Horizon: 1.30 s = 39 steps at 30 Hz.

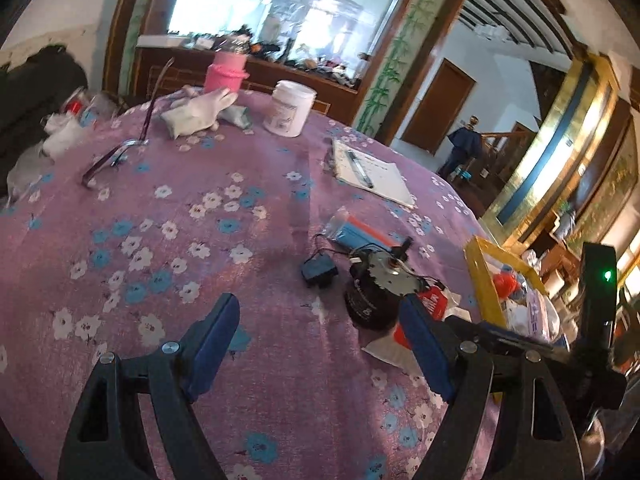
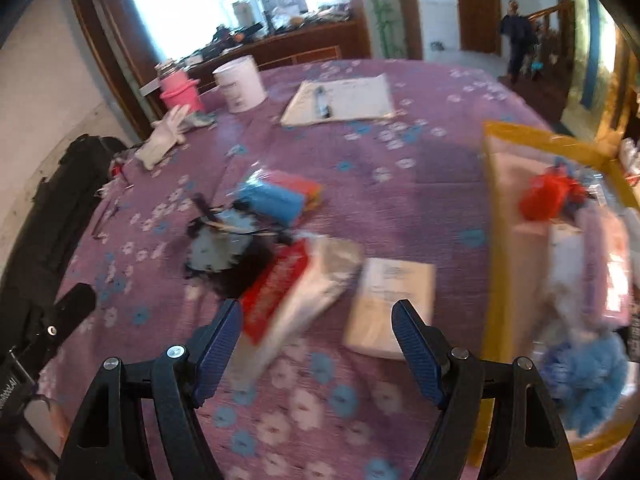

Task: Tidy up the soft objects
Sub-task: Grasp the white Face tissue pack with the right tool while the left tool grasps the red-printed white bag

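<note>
My left gripper [image 1: 320, 308] is open and empty above the purple flowered tablecloth [image 1: 180, 240]. My right gripper [image 2: 318, 316] is open and empty, hovering over a red-and-white tissue pack [image 2: 296, 284] and a flat white packet [image 2: 390, 304]. A yellow-rimmed box [image 2: 496, 208] at the right holds a red soft item [image 2: 544, 196], pink packs and a blue fluffy item [image 2: 588, 380]. A blue-and-orange bagged pack [image 2: 276, 196] lies mid-table. White gloves [image 1: 200, 110] lie at the far side. The right wrist view is blurred.
A black motor [image 1: 372, 292] with wires and a small black adapter [image 1: 318, 270] sit near the left gripper. A pink cup [image 1: 224, 72], a white jar [image 1: 290, 108], a notepad with pen [image 1: 368, 172] and glasses [image 1: 120, 152] stand farther off.
</note>
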Available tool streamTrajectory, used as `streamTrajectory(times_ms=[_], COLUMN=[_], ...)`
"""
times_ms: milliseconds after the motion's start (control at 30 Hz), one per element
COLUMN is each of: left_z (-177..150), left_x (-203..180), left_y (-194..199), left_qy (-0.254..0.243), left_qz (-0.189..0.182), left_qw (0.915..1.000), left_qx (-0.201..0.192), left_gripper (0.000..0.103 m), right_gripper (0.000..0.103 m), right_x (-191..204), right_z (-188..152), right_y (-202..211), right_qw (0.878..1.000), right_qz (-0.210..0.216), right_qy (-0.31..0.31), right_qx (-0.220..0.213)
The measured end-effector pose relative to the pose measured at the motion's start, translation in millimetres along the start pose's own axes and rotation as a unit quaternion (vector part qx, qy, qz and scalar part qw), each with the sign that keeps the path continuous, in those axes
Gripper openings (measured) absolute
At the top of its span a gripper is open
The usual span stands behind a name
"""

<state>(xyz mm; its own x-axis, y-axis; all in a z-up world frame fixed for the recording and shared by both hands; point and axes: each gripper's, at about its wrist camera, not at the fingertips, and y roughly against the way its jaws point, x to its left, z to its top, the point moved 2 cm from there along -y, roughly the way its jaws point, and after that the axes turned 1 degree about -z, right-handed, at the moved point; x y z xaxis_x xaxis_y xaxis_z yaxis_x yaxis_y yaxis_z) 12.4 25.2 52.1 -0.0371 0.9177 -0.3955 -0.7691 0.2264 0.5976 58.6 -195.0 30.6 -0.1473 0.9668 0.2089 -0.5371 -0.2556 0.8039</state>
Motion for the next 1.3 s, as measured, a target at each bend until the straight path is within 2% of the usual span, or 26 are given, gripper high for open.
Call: streamTrajectory(times_ms=[67, 167, 200, 267, 367, 433, 500, 567, 600, 633, 700, 767, 867, 1033, 1100, 1167, 1200, 1267, 1300], left_z=[0.4, 0.4, 0.2, -0.5, -1.0, -1.3, -1.9, -3.0, -3.4, -4.0, -6.2, -7.7, -10.1, -9.9, -10.3, -10.9, -11.2, -11.6, -11.5], left_x=[5.1, 6.5, 5.8, 3.7, 2.8, 3.2, 1.1, -1.9, -3.4, -4.9, -8.0, -12.0, -15.9, -14.1, -14.8, -16.6, -18.0, -19.7, -19.6], left_y=[-2.9, -1.9, -1.0, -0.2, -0.8, -2.1, -3.6, -4.5, -4.7, -5.1, -7.1, -10.0, -10.6, -11.4, -12.0, -11.9, -11.6, -10.9, -10.1], left_qy=[0.013, 0.017, 0.014, 0.009, 0.007, 0.009, 0.008, 0.007, 0.006, 0.005, 0.0, -0.004, -0.013, -0.01, -0.012, -0.016, -0.02, -0.025, -0.025], left_qz=[0.0, 0.003, 0.003, 0.005, -0.001, -0.008, -0.028, -0.046, -0.059, -0.068, -0.081, -0.089, -0.082, -0.08, -0.078, -0.08, -0.078, -0.078, -0.077], left_qw=[0.9999, 0.9998, 0.9999, 0.9999, 1.0, 0.9999, 0.9994, 0.9985, 0.9978, 0.9972, 0.9959, 0.9947, 0.9952, 0.9954, 0.9955, 0.9953, 0.9953, 0.9953, 0.9955], left_qx=[0.006, 0.005, 0.003, 0.001, 0.004, 0.009, 0.019, 0.027, 0.03, 0.033, 0.042, 0.051, 0.051, 0.052, 0.053, 0.053, 0.052, 0.051, 0.049], left_gripper=[0.081, 0.081, 0.081, 0.081, 0.081, 0.081, 0.081, 0.081, 0.081, 0.081, 0.081, 0.081, 0.081, 0.081, 0.081, 0.081, 0.081, 0.081, 0.081], right_gripper=[0.037, 0.037, 0.024, 0.016, 0.012, 0.012, 0.013, 0.017, 0.023, 0.028, 0.054, 0.07, 0.07, 0.07, 0.07, 0.069, 0.055, 0.048, 0.048], right_x=[3.9, 4.6, 5.9, 7.4, 11.2, 20.2, 32.8, 39.9, 40.6, 38.4, 23.4, 7.0, -11.8, -29.9, -34.2, -34.4, -34.9, -27.6, -23.4], right_z=[-0.8, 0.3, 0.4, -1.5, -13.4, -27.9, -45.5, -53.2, -53.1, -51.2, -40.6, -28.9, -14.9, 3.3, 4.2, 5.8, 4.0, 0.4, -3.5], right_y=[-15.9, -27.1, -29.9, -25.4, -5.7, 10.2, 26.2, 39.9, 43.2, 46.8, 53.5, 53.4, 40.0, -3.0, -15.3, -27.9, -33.9, -35.0, -31.6], right_qw=[0.999, 0.999, 0.999, 0.999, 0.998, 0.997, 0.99, 0.99, 0.99, 0.993, 0.996, 0.998, 0.997, 0.993, 0.992, 0.99, 0.989, 0.988, 0.99], right_qz=[-0.009, 0.005, 0.019, 0.029, 0.055, 0.078, 0.133, 0.124, 0.111, 0.079, 0.013, 0.011, -0.061, -0.112, -0.114, -0.133, -0.13, -0.14, -0.126], right_qy=[-0.006, -0.031, -0.031, -0.031, -0.026, -0.005, 0.019, 0.06, 0.078, 0.091, 0.082, 0.062, 0.04, 0.017, 0.007, 0.021, 0.023, 0.04, 0.044], right_qx=[0.03, 0.034, 0.032, 0.023, 0.019, 0.029, 0.046, 0.037, 0.03, 0.017, -0.013, -0.023, -0.019, 0.03, 0.044, 0.052, 0.058, 0.051, 0.05])
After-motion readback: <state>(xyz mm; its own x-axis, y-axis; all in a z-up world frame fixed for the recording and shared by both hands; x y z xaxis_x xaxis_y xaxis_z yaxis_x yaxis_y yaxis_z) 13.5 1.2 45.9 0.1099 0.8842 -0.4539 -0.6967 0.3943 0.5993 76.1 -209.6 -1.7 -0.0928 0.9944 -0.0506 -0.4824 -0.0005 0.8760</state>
